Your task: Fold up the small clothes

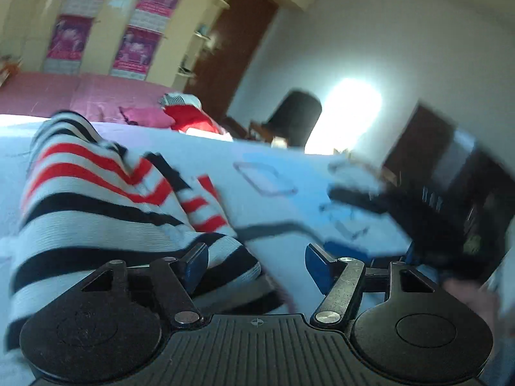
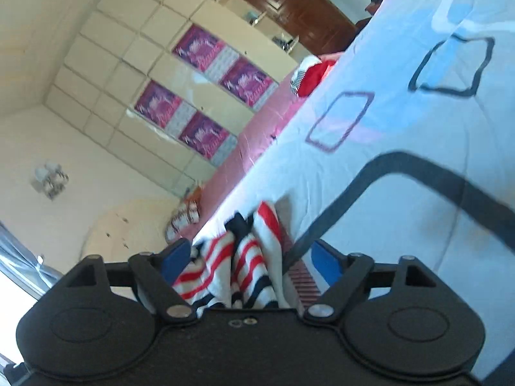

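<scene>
We see our left gripper [image 1: 256, 259] released beside the striped garment [image 1: 106, 199] on the bedsheet [image 1: 280, 167]; our right gripper [image 2: 249, 259] is spread wide, cloth bunched between its fingers.

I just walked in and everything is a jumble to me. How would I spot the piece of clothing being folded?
Find the pale blue bedsheet printed with dark outlined squares. The striped knit garment lies crumpled on it, just ahead of the left gripper. Its white, red and navy bands set it apart from the plain red garment farther back on the pink cover.
</scene>
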The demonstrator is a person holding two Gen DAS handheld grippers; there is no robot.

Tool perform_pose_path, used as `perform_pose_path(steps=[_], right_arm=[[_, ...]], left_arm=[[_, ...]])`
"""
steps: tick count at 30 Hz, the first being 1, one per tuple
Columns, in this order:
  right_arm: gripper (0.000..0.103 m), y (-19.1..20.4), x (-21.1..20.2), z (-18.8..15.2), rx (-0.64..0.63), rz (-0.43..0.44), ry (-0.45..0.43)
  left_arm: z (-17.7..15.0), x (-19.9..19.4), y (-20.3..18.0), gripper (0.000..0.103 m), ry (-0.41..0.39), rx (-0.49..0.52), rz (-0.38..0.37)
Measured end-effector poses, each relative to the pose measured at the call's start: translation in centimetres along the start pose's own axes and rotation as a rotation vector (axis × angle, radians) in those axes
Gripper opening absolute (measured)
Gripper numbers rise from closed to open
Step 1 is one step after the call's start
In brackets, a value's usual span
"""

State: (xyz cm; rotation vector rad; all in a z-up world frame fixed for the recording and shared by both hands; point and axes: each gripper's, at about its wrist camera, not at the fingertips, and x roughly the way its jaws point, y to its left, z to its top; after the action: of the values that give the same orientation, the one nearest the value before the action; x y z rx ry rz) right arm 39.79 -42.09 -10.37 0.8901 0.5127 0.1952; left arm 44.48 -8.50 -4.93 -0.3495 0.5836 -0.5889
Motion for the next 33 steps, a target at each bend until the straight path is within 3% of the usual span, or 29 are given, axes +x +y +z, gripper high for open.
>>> perform_pose_path(steps=[1, 3, 5, 7, 13, 15, 17, 19, 20, 21, 29, 33], right_arm=[[0.091, 0.1, -0.2, -0.1, 0.009, 0.019, 0.008], [0.096, 0.5, 0.3, -0.6, 0.023, 0.073, 0.055], [0.096, 1.1, 2.0, -1.5, 0.031, 0.107, 0.158], [0.096, 1.7, 3.9, -2.8, 0.027, 0.099, 0.247], [0.087, 2.5, 8.3, -5.4, 0.061, 0.098, 0.356], [0.075, 3.0, 9.7, -5.3, 0.053, 0.103, 0.356], [0.072, 3.7, 10.9, -5.2, 0.04, 0.092, 0.358], [0.045, 5.0, 11.6, -5.1, -0.021, 0.052, 0.355], [0.025, 6.0, 11.5, -5.2, -0.077, 0.022, 0.354], [0.021, 6.6, 11.4, -5.5, -0.128, 0.002, 0.342], [0.018, 12.4, 6.7, -5.3, -0.496, 0.005, 0.156], [0.018, 12.4, 4.8, -5.3, -0.545, -0.034, 0.109]], left_arm=[[0.2, -2.2, 1.0, 0.069, -0.057, -0.026, 0.007], [0.5, -5.9, 4.1, 0.081, -0.161, -0.073, 0.123], [0.4, -8.0, 7.9, 0.081, -0.2, -0.159, 0.226], [0.1, -8.9, 11.4, 0.081, -0.174, -0.277, 0.272], [-1.7, -7.4, 13.6, 0.081, -0.078, -0.332, 0.312], [-2.0, -5.8, 13.4, 0.081, -0.059, -0.341, 0.319], [-2.6, -4.5, 13.3, 0.081, -0.067, -0.375, 0.301], [-3.0, -3.6, 13.4, 0.082, -0.071, -0.395, 0.301], [-2.8, -3.3, 13.7, 0.084, -0.07, -0.399, 0.305], [-2.7, -2.8, 13.8, 0.085, -0.066, -0.398, 0.306], [-2.2, -1.0, 12.9, 0.085, -0.023, -0.365, 0.293], [-2.1, 0.3, 11.5, 0.085, 0.006, -0.318, 0.288]])
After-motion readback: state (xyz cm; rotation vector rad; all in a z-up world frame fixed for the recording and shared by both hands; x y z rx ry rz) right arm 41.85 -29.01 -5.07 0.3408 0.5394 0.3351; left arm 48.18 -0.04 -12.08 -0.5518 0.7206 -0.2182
